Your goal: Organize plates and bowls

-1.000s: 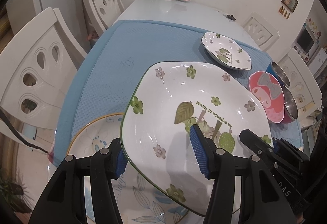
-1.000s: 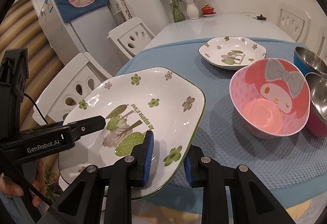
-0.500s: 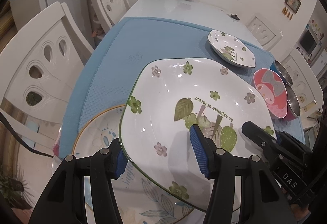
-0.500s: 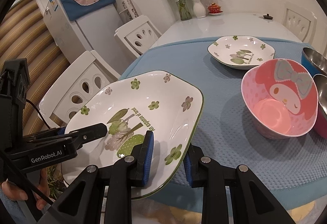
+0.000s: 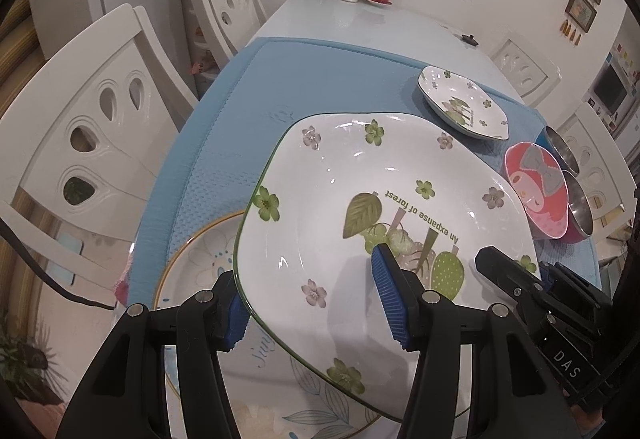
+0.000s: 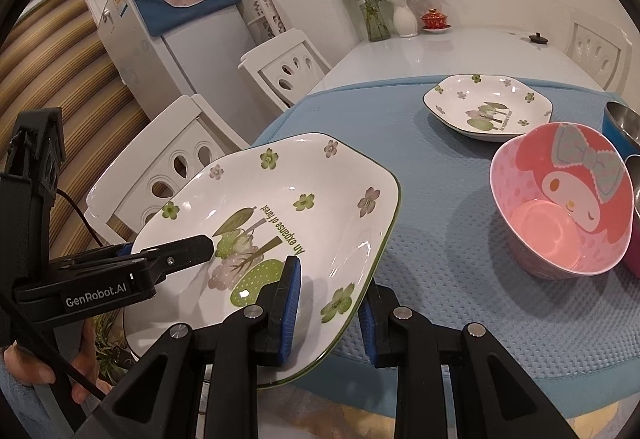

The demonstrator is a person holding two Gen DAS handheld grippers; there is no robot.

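Grip on the large flowered plate point(image 6: 280, 223) is unchanged over the last second: right hand-held gripper point(image 6: 330, 313) pinches its lower rim, left hand-held gripper point(image 5: 306, 303) straddles its corner, held over the round plate point(image 5: 200, 263) at lower left, suggesting stacking is imminent.

In front of me the large square floral plate point(image 5: 360, 199) sits raised over the round leaf-patterned plate point(image 5: 208, 259) at the counter's point(image 5: 360, 23) near edge. Beyond lies the smaller square floral plate point(image 6: 488, 107). Right of it stands the pink cartoon bowl point(image 6: 560, 199), with steel bowls point(image 5: 576, 195) just beside.
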